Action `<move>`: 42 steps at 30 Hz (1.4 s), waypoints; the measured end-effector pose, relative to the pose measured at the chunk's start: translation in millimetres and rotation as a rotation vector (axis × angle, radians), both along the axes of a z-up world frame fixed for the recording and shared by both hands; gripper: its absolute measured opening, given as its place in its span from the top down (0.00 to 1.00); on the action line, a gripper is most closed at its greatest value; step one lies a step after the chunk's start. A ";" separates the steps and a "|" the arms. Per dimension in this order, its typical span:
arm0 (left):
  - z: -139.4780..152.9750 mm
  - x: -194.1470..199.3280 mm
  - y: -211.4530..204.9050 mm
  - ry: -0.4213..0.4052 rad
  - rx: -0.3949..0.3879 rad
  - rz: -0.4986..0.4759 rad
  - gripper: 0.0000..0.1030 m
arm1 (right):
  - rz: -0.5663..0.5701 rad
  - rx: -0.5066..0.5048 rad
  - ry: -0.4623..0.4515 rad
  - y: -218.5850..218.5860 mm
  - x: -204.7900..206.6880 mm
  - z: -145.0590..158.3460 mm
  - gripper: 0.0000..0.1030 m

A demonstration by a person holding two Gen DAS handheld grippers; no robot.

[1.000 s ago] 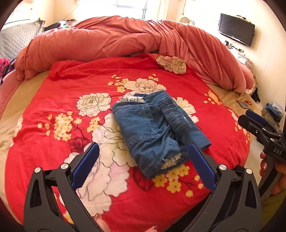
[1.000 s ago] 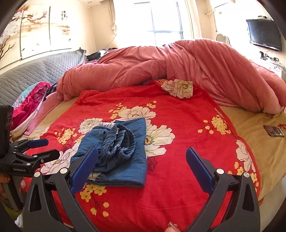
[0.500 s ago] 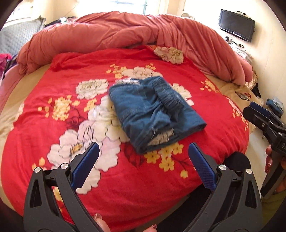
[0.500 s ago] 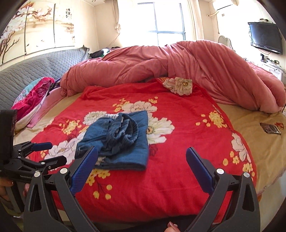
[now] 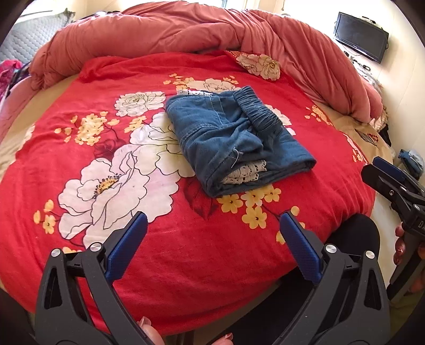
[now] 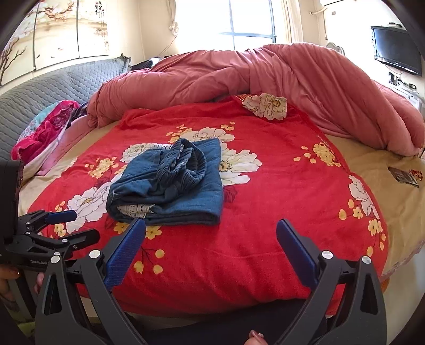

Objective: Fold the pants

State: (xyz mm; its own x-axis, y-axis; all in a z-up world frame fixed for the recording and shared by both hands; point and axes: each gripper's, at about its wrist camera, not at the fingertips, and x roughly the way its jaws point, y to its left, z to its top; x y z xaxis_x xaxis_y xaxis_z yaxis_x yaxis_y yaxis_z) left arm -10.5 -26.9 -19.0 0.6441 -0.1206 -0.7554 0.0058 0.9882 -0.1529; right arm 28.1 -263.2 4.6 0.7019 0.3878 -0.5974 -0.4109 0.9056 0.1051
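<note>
Plainly, the folded blue denim pants (image 5: pixel 236 140) lie mid-frame on the red floral blanket (image 5: pixel 106 148), long axis running upper left to lower right, ahead of both the left gripper (image 5: pixel 213 238) and right gripper (image 6: pixel 211 242); both sets of fingers are spread, empty, the left seemingly nearer.

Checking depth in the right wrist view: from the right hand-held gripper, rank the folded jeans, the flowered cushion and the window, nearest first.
1. Folded jeans, just ahead of the right hand-held gripper, slightly left.
2. Flowered cushion, farther up the bed, against the pink quilt.
3. Window, behind the quilt on the far wall.
</note>
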 end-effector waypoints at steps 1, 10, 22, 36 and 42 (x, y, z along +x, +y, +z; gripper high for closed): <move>-0.5 0.2 0.1 0.002 -0.002 0.001 0.09 | -0.001 0.000 0.001 0.0 0.1 -0.5 0.05; -2.7 1.0 -1.0 0.014 0.007 0.021 0.09 | -0.003 -0.004 0.007 0.1 2.3 -2.3 0.05; -3.8 1.8 3.4 0.028 0.030 0.051 0.09 | -0.012 0.001 0.010 -2.2 4.7 -4.4 0.05; -3.1 -0.3 4.9 0.028 0.037 0.065 0.09 | -0.021 -0.007 0.009 -2.5 5.7 -5.3 0.05; -1.2 -1.4 5.8 0.026 0.038 0.069 0.09 | -0.025 -0.011 0.008 -2.3 5.1 -4.9 0.05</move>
